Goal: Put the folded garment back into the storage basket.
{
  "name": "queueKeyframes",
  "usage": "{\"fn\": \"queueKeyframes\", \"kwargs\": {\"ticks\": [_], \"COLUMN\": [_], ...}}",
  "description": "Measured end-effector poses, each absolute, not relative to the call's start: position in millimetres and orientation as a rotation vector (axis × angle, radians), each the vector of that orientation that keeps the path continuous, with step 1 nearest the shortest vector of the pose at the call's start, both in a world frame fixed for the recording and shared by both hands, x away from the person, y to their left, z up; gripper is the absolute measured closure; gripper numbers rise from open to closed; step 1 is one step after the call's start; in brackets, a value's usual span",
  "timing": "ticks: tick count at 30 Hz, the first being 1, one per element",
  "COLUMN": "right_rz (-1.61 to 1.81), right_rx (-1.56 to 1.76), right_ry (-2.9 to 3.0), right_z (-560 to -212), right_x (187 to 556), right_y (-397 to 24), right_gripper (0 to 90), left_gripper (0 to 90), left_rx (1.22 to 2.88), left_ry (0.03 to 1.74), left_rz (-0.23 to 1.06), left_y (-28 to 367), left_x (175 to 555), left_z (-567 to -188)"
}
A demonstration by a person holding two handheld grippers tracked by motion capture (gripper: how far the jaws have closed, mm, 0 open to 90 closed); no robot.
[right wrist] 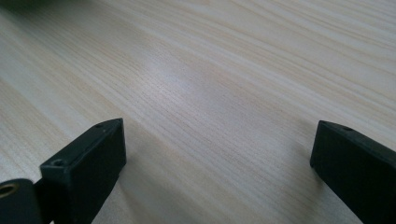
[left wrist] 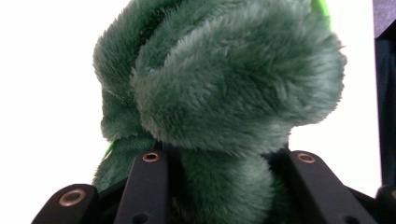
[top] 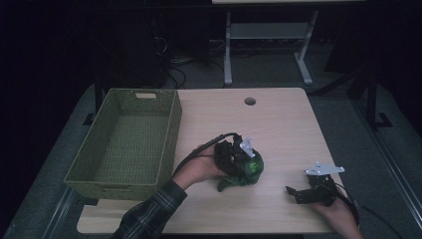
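High view: my left gripper (top: 242, 160) is clamped on a green plush toy (top: 247, 171) near the middle of the wooden table (top: 278, 124), just right of the green woven basket (top: 124, 142). In the left gripper view the jaws squeeze a fold of the dark green fur between them, the rest of the toy bulging above — so the grab is made, and I judge this the lifting step, with the basket the likely place for it.

My right gripper (top: 297, 194) rests near the table's front right corner, well apart from the toy; in the right gripper view its jaws stand wide apart with bare wood between them.

The next move, as I judge it, calls for carrying the toy leftward, high enough to clear the basket's near wall, before letting go over the inside.

Hard to make out — what creature the toy is, and whether its lowest part is touching the table or hangs just clear.
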State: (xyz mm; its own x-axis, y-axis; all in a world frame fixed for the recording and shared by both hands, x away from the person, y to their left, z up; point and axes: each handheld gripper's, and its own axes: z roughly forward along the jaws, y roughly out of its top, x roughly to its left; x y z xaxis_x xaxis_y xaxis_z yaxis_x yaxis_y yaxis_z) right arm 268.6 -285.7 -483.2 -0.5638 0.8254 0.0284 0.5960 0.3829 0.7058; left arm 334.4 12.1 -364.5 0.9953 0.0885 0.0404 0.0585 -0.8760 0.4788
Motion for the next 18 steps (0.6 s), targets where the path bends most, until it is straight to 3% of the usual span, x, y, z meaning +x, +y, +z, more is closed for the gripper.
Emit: {"fn": "queueKeyframes", "kwargs": {"ticks": [18], "right_rz": [0.979], "right_rx": [1.245], "right_ry": [2.317], "right_z": [-483], "right_x": [268], "right_y": [-286], "right_gripper": [3.2], "left_gripper": [63.9], "left_rx": [2.641], "left_ry": [0.126], "left_rz": [0.123], "left_y": [42], "left_x": [340], "left_z": [-313]}}
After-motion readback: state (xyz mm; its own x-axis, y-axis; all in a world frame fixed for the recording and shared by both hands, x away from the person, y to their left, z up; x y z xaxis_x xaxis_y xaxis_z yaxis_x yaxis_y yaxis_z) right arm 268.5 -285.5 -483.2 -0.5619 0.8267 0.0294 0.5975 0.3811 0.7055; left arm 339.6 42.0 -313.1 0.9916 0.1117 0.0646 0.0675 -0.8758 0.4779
